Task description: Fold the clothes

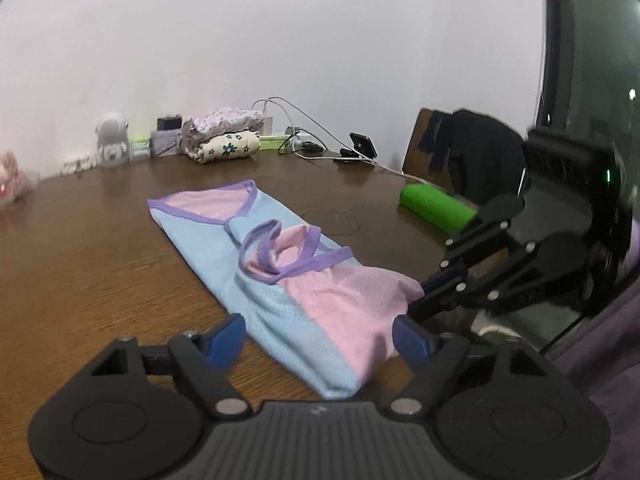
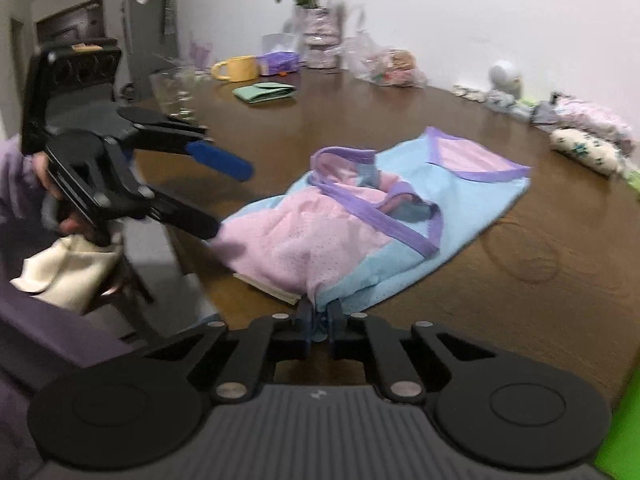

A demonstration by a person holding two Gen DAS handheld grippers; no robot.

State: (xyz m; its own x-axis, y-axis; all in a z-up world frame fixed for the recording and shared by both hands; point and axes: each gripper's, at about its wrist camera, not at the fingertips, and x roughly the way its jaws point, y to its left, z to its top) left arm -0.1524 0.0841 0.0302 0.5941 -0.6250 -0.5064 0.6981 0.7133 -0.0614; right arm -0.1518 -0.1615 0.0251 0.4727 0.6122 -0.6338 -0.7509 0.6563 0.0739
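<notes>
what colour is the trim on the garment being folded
Purple trim edges the pink and light blue garment; the left wrist view shows it best.

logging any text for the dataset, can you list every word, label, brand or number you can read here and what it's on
No word or number can be read in either view.
Left gripper: a small embossed mark on its body, a logo shape rather than letters.
Right gripper: the same small mark, no letters.
Purple packet beside the yellow mug: any print is too blurred to read.
Garment: no print or label shows.
</notes>
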